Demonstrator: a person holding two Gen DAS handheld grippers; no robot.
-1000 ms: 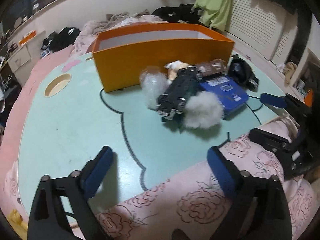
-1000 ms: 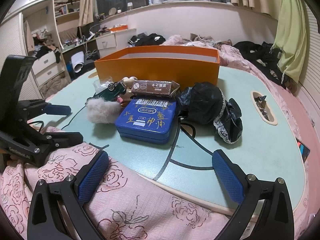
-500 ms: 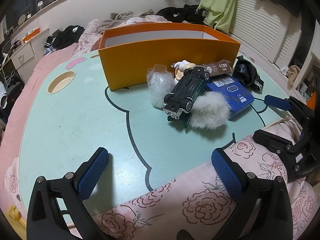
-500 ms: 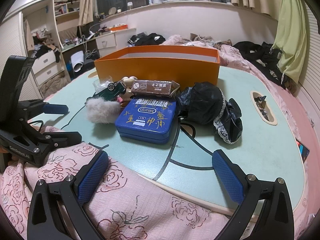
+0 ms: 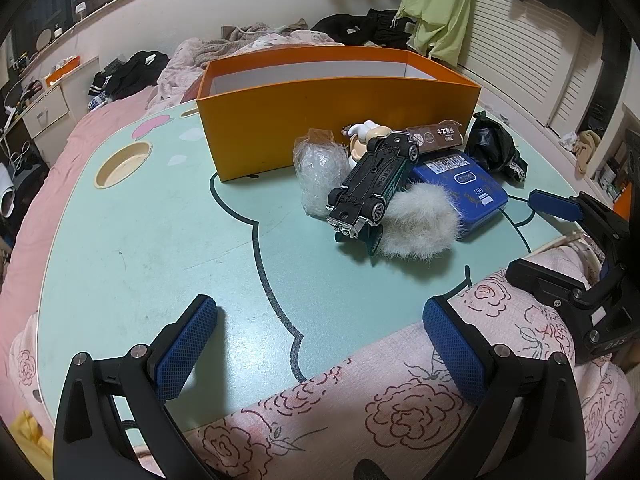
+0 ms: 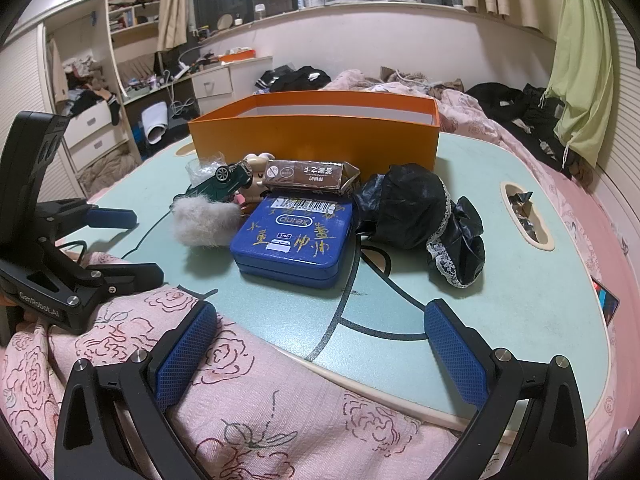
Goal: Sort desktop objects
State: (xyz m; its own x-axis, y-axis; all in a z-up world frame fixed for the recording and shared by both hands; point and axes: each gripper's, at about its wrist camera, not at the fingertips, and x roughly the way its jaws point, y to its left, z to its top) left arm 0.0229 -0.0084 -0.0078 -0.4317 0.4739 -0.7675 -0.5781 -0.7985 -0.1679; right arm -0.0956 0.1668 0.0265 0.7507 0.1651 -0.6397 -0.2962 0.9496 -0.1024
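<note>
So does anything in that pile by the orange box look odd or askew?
Yes. The toy car is flipped, underside and wheels showing, propped tilted against the white fur ball and blue tin instead of standing on its wheels.

Your left gripper (image 5: 320, 344) now sits closer to the pile than a second ago and has swung a little left: the toy car (image 5: 370, 182), the fluffy ball (image 5: 420, 226) and the orange box (image 5: 332, 116) loom larger in its view, and more of the table (image 5: 140, 248) shows ahead of its fingertips. From your right gripper, the left one (image 6: 116, 240) reaches slightly further onto the table.
</note>
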